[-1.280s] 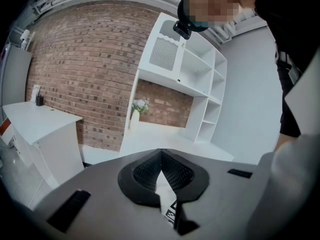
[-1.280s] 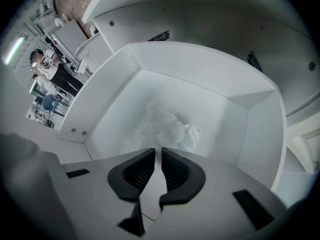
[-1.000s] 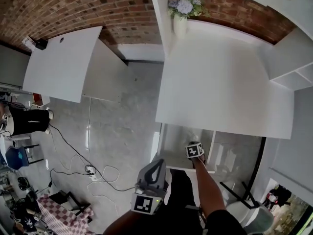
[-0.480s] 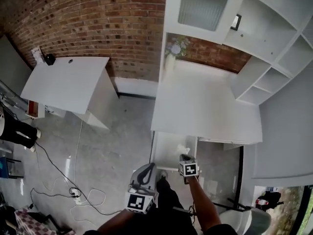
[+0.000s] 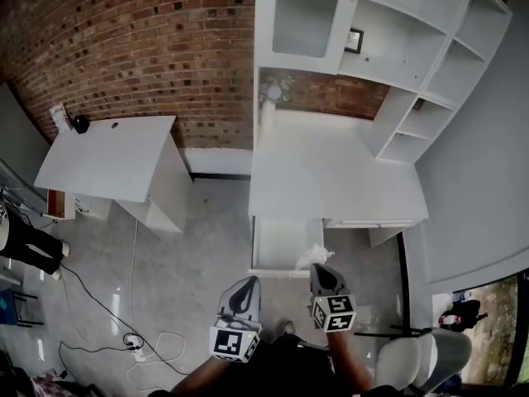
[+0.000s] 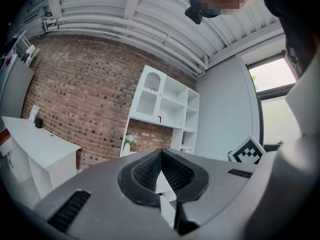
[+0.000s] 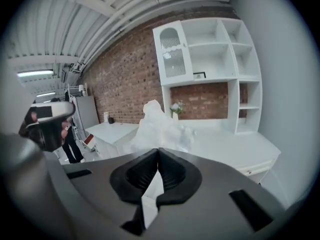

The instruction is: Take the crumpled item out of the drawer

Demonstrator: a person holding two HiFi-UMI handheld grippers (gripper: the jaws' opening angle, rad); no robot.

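Note:
The crumpled white item (image 5: 312, 256) hangs just past the front right corner of the open white drawer (image 5: 277, 242), in front of the white desk (image 5: 331, 180). My right gripper (image 5: 319, 270) is shut on it. In the right gripper view the crumpled item (image 7: 159, 126) bulges up beyond the pinched right gripper (image 7: 159, 152). My left gripper (image 5: 248, 282) hovers left of it, over the floor before the drawer. In its own view the left gripper (image 6: 161, 153) is shut with nothing in it.
A vase of flowers (image 5: 271, 99) stands at the desk's back, under white shelving (image 5: 413, 48). A second white table (image 5: 107, 155) is at the left by the brick wall. Cables (image 5: 136, 337) lie on the floor; a chair (image 5: 421, 362) is at the lower right.
The right gripper has drawn back out of the drawer toward me with the crumpled item in it. The view has pulled back and up. The left gripper kept its place.

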